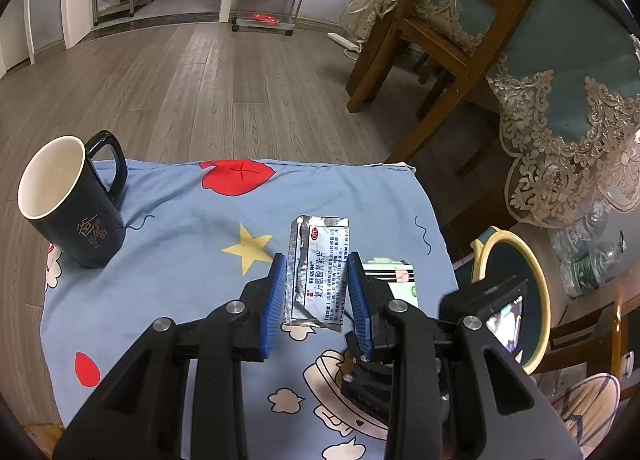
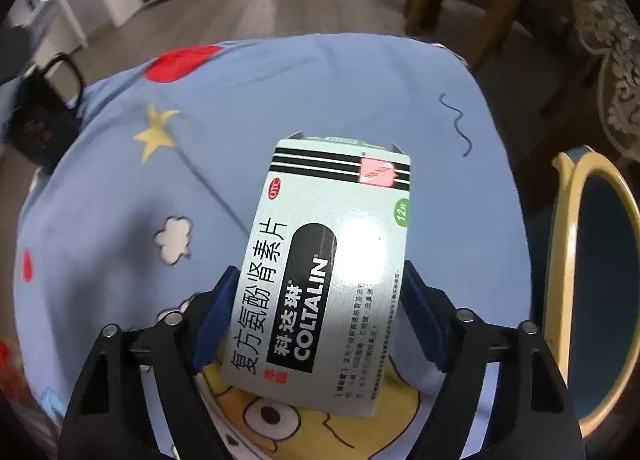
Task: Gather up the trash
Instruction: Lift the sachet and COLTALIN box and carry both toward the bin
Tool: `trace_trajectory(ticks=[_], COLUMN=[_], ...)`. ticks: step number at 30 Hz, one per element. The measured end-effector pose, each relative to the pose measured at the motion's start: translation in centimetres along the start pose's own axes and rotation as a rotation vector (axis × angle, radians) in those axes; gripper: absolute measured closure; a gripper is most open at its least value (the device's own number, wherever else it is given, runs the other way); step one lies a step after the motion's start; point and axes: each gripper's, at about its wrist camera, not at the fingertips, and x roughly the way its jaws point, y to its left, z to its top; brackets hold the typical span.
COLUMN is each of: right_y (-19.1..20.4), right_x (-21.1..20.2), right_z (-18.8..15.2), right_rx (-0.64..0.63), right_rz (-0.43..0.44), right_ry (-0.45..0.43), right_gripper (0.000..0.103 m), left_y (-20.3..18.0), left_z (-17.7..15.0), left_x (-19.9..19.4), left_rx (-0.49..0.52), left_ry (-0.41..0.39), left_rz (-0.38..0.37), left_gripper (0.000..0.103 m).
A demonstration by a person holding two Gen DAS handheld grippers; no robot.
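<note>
Left-wrist view: the left gripper (image 1: 317,292) points steeply down over a tabletop (image 1: 180,220) draped in a blue cartoon-print cloth. Its blue pads close on the two long edges of a silver foil sachet (image 1: 320,272), pinching it; the sachet's far end projects beyond the fingertips. Just right of the sachet, and partly hidden behind the left gripper's right finger, lies a pale green medicine box (image 1: 394,280). A dark mug (image 1: 68,204) with a white interior stands upright at the cloth's far left corner, well apart from the sachet. Off the right edge of the tabletop is a round bin (image 1: 516,280) with a yellow rim; beyond it stand a wooden chair (image 1: 432,28) and a table under a lace-trimmed teal cloth (image 1: 568,108), with clear plastic bottles (image 1: 588,256) beneath.

Right-wrist view: the right gripper (image 2: 320,312) is spread, its jaws wide on either side of the medicine box (image 2: 332,260). The left pad sits close against the box's edge, while a narrow gap shows at the right pad; the box rests on the cloth and fills the space between the fingers. The bin (image 2: 560,260) opens to the right, the mug (image 2: 40,128) blurs at far left.
</note>
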Motion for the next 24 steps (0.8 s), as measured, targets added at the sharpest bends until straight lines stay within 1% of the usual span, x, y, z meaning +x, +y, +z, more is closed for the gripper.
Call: trace_trajectory(ticks=[3,7,10,13,16,24], right_y=[-0.9,-2.3,-4.1,-5.4,-7.7,-12.5], right_x=[-1.1,-3.7,-6.7,-9.3,-11.5,-14.7], right_z=[-0.4,-0.6,-0.9,-1.6,-2.1,-3.5], right_rx=[-0.005,-0.022,-0.012,-0.006,0.017,0.115], right_rz=[0.038,0.09,0.129,0.144,0.145,0.152], right_ry=[-0.018,-0.064,-0.114,-0.154,-0.189,-0.247], right_gripper=[0.028,0.028,0.028,0.028,0.028,0.028], left_y=[-0.1,-0.6,-1.3,-2.3,-3.7,-8.0], left_z=[0.0,-0.1,-0.2,-0.3,-0.4,-0.6], left_x=[0.0,0.3,0.5,0.8,1.1,1.5], left_rx=[0.005,0.016,0.028,0.043,0.068,0.134], left_ry=[0.003,0.007,0.011,0.017,0.024,0.025], left_rz=[0.0,0.0,-0.004,-0.011,-0.022,-0.084], left_gripper=[0.073,0.073,0.073,0.073,0.073,0.073])
